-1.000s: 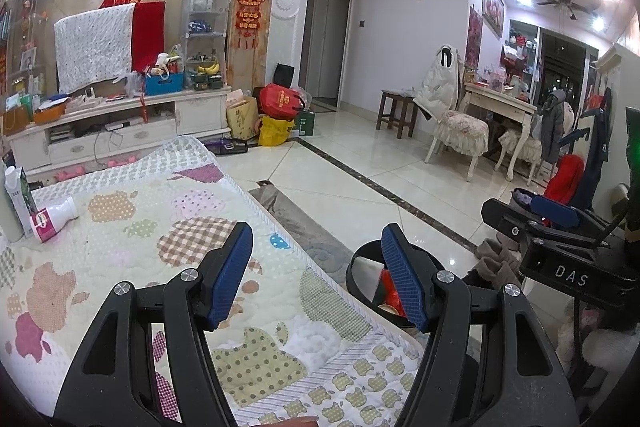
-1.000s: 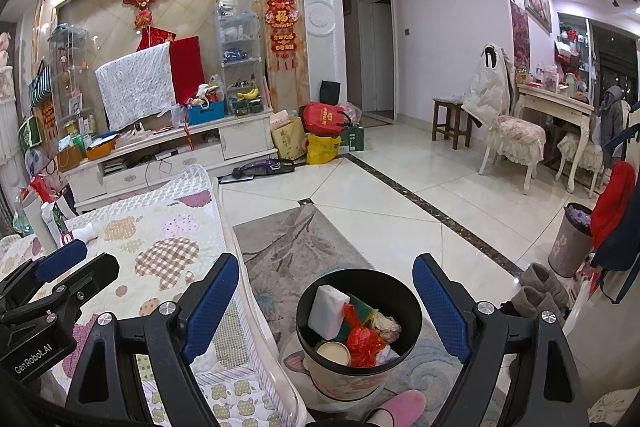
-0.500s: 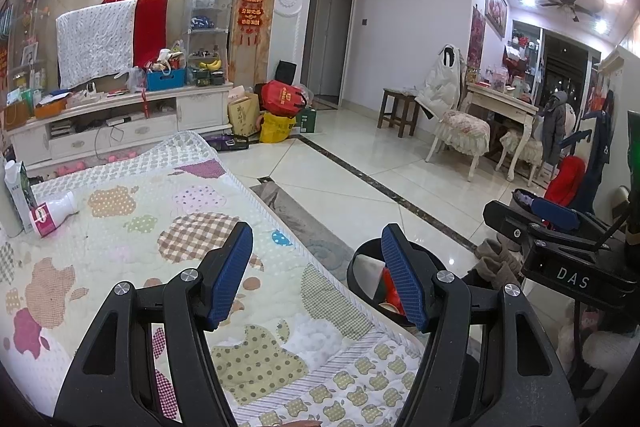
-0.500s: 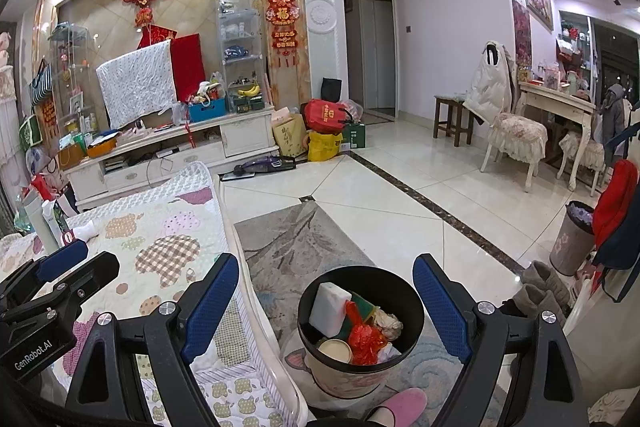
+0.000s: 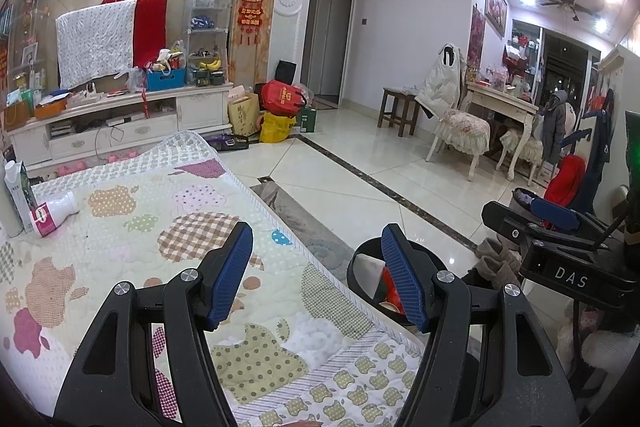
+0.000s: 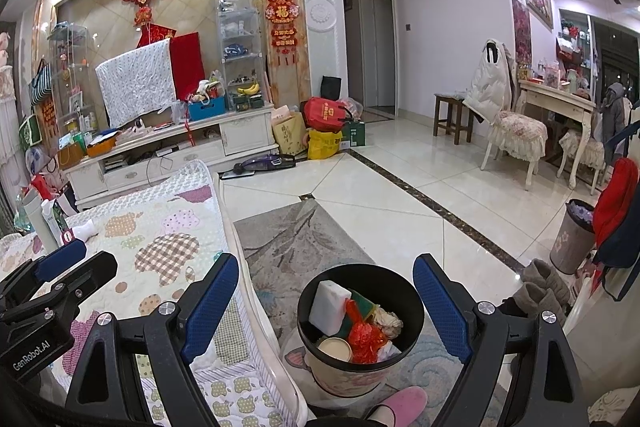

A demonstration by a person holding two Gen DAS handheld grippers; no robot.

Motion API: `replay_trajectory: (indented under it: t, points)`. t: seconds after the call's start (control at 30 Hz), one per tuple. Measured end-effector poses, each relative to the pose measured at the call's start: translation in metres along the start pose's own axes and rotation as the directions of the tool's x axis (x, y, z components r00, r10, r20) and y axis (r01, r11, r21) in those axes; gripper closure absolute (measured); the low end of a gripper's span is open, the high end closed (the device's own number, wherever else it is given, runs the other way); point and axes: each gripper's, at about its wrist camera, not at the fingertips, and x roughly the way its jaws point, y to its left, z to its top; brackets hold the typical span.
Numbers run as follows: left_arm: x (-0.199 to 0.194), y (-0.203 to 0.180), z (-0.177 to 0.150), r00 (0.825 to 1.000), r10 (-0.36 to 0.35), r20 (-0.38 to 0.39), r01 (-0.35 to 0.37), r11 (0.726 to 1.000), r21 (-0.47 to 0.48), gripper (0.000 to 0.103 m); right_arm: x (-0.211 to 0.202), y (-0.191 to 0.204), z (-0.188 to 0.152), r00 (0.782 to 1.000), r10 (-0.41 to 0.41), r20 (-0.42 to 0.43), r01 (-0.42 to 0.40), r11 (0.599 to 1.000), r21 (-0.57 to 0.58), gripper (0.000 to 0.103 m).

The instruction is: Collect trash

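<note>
A black-rimmed trash bin (image 6: pixel 416 301) stands on the rug beside the quilted table; it holds a white sponge block (image 6: pixel 329 307), red wrapper (image 6: pixel 362 337), a cup and crumpled paper. My right gripper (image 6: pixel 326 301) is open and empty, hovering above the bin. My left gripper (image 5: pixel 316 267) is open and empty over the table's near edge; the bin (image 5: pixel 358 267) shows partly behind its right finger. A white bottle with pink label (image 5: pixel 54 213) lies on its side at the table's far left, also seen in the right wrist view (image 6: pixel 80 231).
Upright cartons (image 5: pixel 18 195) stand next to the bottle. The patchwork quilt (image 5: pixel 132 227) covers the table. A pink slipper (image 6: pixel 400 403) is next to the bin. A second bin (image 6: pixel 572 239) stands right. TV cabinet (image 6: pixel 176 151), chair and desk further off.
Both grippers have barely moved; the views shifted very slightly. Nothing was picked up or let go.
</note>
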Motion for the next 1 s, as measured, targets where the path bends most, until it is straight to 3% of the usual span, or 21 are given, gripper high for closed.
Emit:
replay_trajectory:
  t: [1.0]
  points:
    - [0.0002, -0.0015, -0.002, 1.0, -0.002, 0.0, 0.002, 1.0, 0.0, 0.037, 0.0032, -0.0015, -0.004, 1.0, -0.001, -0.011, 0.001, 1.0, 0.001, 0.015]
